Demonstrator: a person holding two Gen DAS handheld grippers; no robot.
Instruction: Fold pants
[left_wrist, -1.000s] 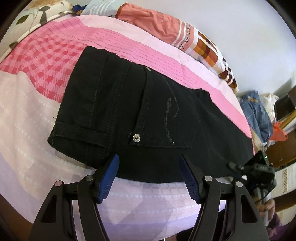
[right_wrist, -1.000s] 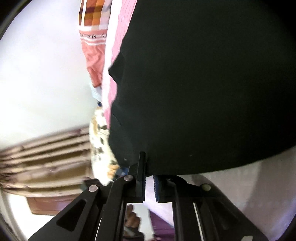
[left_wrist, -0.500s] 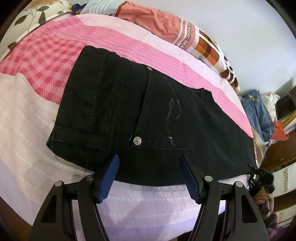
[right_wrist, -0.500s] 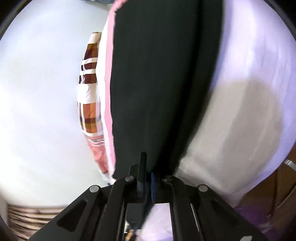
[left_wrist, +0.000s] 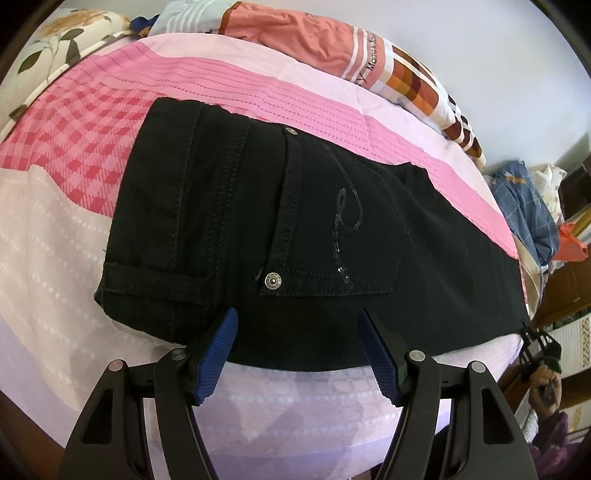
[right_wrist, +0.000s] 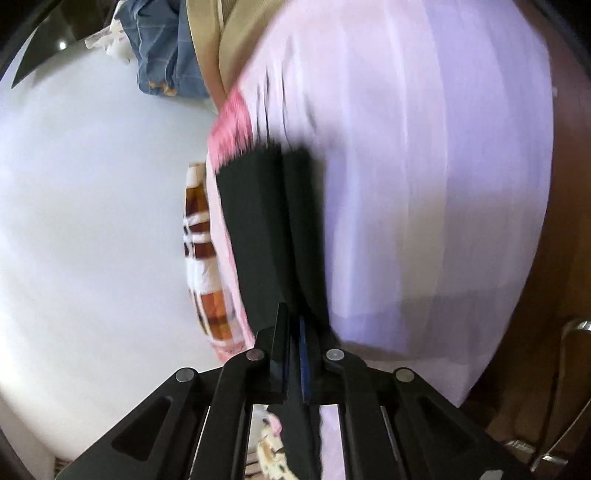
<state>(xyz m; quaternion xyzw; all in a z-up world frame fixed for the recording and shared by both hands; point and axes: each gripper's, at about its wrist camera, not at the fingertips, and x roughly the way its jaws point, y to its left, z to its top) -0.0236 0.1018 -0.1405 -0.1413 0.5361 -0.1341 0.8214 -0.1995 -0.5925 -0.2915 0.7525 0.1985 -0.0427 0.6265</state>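
pants: black pants (left_wrist: 295, 229) lie flat on the bed (left_wrist: 74, 229), waistband left, legs running right.
left tongs: we see the left tongs (left_wrist: 297, 354) released, jaws wide, at the pants' near edge below the back pocket.
right tongs: right tongs (right_wrist: 293, 332) clenched on the pants' hem end; view blurred.
key relation: long axis runs left-right; we judge the right hand, holding the hem, carries it toward the waistband.

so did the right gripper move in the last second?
Yes. In the left wrist view the right gripper, shut on the pants, has gone outward along the bed toward its right edge.
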